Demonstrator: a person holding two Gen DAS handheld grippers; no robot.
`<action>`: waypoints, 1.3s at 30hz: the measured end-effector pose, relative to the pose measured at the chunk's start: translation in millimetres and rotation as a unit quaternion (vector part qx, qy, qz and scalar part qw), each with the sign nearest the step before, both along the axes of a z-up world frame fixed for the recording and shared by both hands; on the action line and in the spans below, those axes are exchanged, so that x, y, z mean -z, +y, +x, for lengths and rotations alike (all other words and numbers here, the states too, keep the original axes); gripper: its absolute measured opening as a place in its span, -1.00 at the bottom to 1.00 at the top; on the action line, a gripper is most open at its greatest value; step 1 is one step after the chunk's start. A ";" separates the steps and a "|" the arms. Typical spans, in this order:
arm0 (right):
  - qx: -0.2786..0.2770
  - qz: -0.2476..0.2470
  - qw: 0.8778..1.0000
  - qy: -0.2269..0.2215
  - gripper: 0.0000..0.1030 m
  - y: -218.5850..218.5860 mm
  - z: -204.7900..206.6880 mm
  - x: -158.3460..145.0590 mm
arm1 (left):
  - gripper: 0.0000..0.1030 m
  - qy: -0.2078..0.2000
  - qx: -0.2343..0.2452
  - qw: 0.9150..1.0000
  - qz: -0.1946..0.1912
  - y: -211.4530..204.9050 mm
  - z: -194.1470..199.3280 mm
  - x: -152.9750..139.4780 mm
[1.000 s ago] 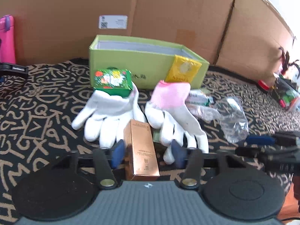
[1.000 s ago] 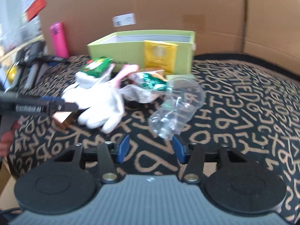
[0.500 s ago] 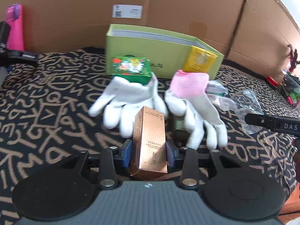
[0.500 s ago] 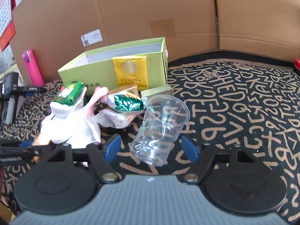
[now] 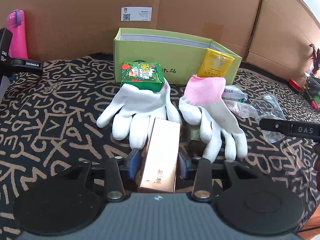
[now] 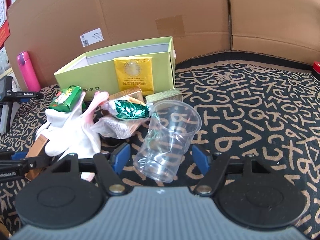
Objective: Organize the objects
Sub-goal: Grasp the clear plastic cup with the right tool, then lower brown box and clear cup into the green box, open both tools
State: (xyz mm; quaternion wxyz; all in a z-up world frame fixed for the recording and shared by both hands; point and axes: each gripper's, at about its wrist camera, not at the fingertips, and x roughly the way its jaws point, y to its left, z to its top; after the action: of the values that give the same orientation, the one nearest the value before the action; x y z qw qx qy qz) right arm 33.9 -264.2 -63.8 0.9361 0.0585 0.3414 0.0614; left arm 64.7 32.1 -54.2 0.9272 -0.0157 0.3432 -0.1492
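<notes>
My left gripper (image 5: 159, 161) is shut on a copper-coloured box (image 5: 161, 154), with both blue pads against its sides. Just beyond lie two white gloves (image 5: 140, 108), one with a pink cuff (image 5: 205, 89). A green packet (image 5: 142, 76) rests on the left glove. An open lime-green box (image 5: 174, 60) stands behind, with a yellow sachet (image 5: 217, 65) leaning on it. My right gripper (image 6: 161, 157) is open around a clear plastic cup (image 6: 170, 138) lying tilted between its fingers; the pads stand apart from it.
Cardboard walls (image 6: 160, 10) close off the back. A pink bottle (image 6: 28, 72) stands at the far left. A green foil packet (image 6: 129, 111), a plastic bag and small boxes lie in front of the lime-green box. A patterned black cloth (image 6: 250, 110) covers the surface.
My left gripper closed on the copper-coloured box and holds it. My right gripper moved forward until the clear cup sits between its open fingers.
</notes>
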 end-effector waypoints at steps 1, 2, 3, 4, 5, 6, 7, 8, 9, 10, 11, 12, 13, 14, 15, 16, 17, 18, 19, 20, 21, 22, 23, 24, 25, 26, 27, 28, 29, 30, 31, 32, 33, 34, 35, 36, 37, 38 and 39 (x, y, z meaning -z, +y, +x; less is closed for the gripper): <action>0.004 0.003 1.000 0.002 0.22 -0.8 1.9 2.0 | -0.20 0.001 0.001 1.000 -0.003 0.7 0.8 0.4; 0.006 0.007 1.000 0.005 0.09 -2.1 3.8 4.5 | -0.29 0.002 0.002 1.000 -0.006 1.4 1.5 0.3; 0.008 0.011 1.000 0.009 0.01 -3.6 5.8 7.4 | -0.30 0.003 0.002 1.000 -0.009 2.2 1.7 -0.1; 0.011 0.017 1.000 0.014 -0.12 -5.6 6.9 10.1 | -0.30 0.004 0.001 1.000 -0.011 3.1 1.3 -0.7; 0.014 0.024 1.000 0.013 -0.13 -7.9 6.2 11.7 | -0.31 0.005 0.002 1.000 -0.014 4.2 0.4 -1.6; 0.012 0.028 0.999 0.010 -0.13 -9.4 4.3 11.8 | -0.32 0.007 0.003 1.000 -0.018 5.5 -0.8 -2.7; 0.009 0.027 1.000 0.008 -0.13 -10.0 2.3 11.1 | -0.32 0.009 0.005 1.000 -0.023 7.2 -1.9 -4.1; 0.004 0.025 1.000 0.005 -0.14 -10.6 0.4 9.7 | -0.34 0.010 0.006 0.999 -0.029 8.5 -2.9 -6.1; 0.001 0.025 1.000 0.001 -0.14 -11.0 -2.0 7.6 | -0.35 0.010 0.008 0.999 -0.036 9.9 -4.0 -9.2; -0.001 0.024 1.000 -0.003 -0.14 -11.4 -4.3 4.5 | -0.35 0.007 0.010 0.999 -0.044 11.3 -5.2 -13.4; -0.003 0.024 1.000 -0.008 -0.14 -12.1 -6.6 0.4 | -0.35 0.004 0.012 0.999 -0.051 12.6 -6.0 -18.1; -0.005 0.026 1.000 -0.013 -0.14 -13.2 -8.4 -4.5 | -0.35 -0.001 0.013 0.998 -0.057 13.8 -6.5 -23.3; -0.005 0.030 0.999 -0.019 -0.14 -14.2 -10.1 -10.3 | -0.35 -0.007 0.015 0.998 -0.063 14.9 -6.5 -29.3; -0.008 0.034 0.999 -0.027 -0.14 -15.1 -11.4 -16.6 | -0.35 -0.013 0.016 0.997 -0.068 15.8 -5.7 -35.0; -0.012 0.037 0.999 -0.035 -0.14 -15.6 -11.6 -23.5 | -0.35 -0.020 0.020 0.997 -0.072 16.5 -4.1 -41.1; -0.016 0.039 0.998 -0.044 -0.14 -16.0 -11.1 -30.5 | -0.35 -0.028 0.023 0.997 -0.073 17.0 -1.4 -47.5; -0.021 0.039 0.998 -0.053 -0.14 -15.4 -9.9 -37.4 | -0.35 -0.034 0.025 0.996 -0.074 17.8 2.6 -53.1; -0.026 0.039 0.997 -0.061 -0.14 -14.7 -7.3 -43.9 | -0.35 -0.040 0.023 0.996 -0.076 18.1 7.4 -59.4; -0.030 0.041 0.996 -0.067 -0.14 -13.6 -3.2 -50.1 | -0.35 -0.046 0.022 0.996 -0.078 18.6 12.8 -65.5; -0.034 0.042 0.996 -0.073 -0.14 -12.8 1.3 -56.0 | -0.35 -0.053 0.019 0.995 -0.082 19.2 18.4 -71.5; -0.038 0.042 0.995 -0.079 -0.14 -11.8 6.5 -61.6 | -0.35 -0.062 0.016 0.994 -0.084 19.6 24.6 -77.8; -0.041 0.041 0.995 -0.085 -0.14 -10.3 12.6 -66.8 | -0.35 -0.070 0.013 0.994 -0.083 19.1 31.0 -84.2; -0.045 0.040 0.994 -0.090 -0.14 -8.7 19.7 -71.7 | -0.35 -0.078 0.009 0.994 -0.081 18.4 37.4 -89.6; -0.048 0.038 0.993 -0.096 -0.14 -7.0 27.2 -76.2 | -0.35 -0.084 0.005 0.993 -0.080 17.7 45.2 -95.0; -0.050 0.033 0.993 -0.102 -0.14 -5.4 35.2 -80.2 | -0.35 -0.088 0.004 0.993 -0.081 16.8 53.5 -99.7; -0.050 0.027 0.993 -0.106 -0.14 -3.0 43.9 -83.7 | -0.35 -0.089 0.003 0.992 -0.086 16.6 63.0 -103.7; -0.051 0.022 0.993 -0.109 -0.14 -0.1 53.6 -86.7 | -0.35 -0.089 0.000 0.992 -0.090 16.0 72.7 -107.6; -0.054 0.019 0.992 -0.111 -0.14 2.9 63.4 -88.8 | -0.35 -0.089 -0.003 0.992 -0.090 14.3 83.3 -111.3; -0.057 0.016 0.992 -0.114 -0.14 5.8 73.4 -90.5 | -0.35 -0.090 -0.005 0.992 -0.090 11.4 94.6 -114.3; -0.060 0.010 0.991 -0.118 -0.14 8.9 82.9 -91.4 | -0.35 -0.090 -0.008 0.992 -0.090 8.3 105.2 -116.9; -0.061 0.003 0.991 -0.122 -0.14 12.1 93.2 -91.7 | -0.35 -0.089 -0.011 0.992 -0.092 4.6 116.0 -119.0; -0.061 -0.005 0.990 -0.124 -0.14 15.1 103.5 -91.3 | -0.35 -0.087 -0.012 0.991 -0.096 1.1 125.5 -120.2; -0.063 -0.013 0.990 -0.123 -0.14 18.9 114.1 -89.9 | -0.35 -0.086 -0.011 0.991 -0.100 -3.4 135.5 -120.5; -0.063 -0.019 0.991 -0.120 -0.14 21.2 124.3 -88.1 | -0.35 -0.082 -0.011 0.991 -0.104 -8.0 144.8 -119.9; -0.063 -0.023 0.991 -0.116 -0.14 23.6 134.7 -85.6 | -0.35 -0.078 -0.012 0.991 -0.106 -12.8 154.5 -118.3; -0.063 -0.028 0.991 -0.111 -0.14 25.8 144.5 -82.6 | -0.35 -0.074 -0.015 0.991 -0.109 -17.4 162.7 -116.5; -0.062 -0.033 0.992 -0.106 -0.14 27.7 153.4 -79.3 | -0.35 -0.072 -0.015 0.991 -0.112 -21.7 170.9 -113.6; -0.062 -0.037 0.992 -0.101 -0.14 29.4 162.2 -75.9 | -0.35 -0.068 -0.015 0.991 -0.113 -26.1 179.4 -110.7; -0.063 -0.038 0.993 -0.097 -0.14 30.3 169.4 -72.2 | -0.35 -0.065 -0.017 0.992 -0.112 -33.0 187.6 -107.9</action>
State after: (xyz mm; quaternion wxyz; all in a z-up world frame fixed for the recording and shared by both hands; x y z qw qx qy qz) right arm 203.3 -233.9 8.3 0.9606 -0.0050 0.2537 0.1129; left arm 252.4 -0.9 53.7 0.9423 -0.1151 0.2634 -0.1717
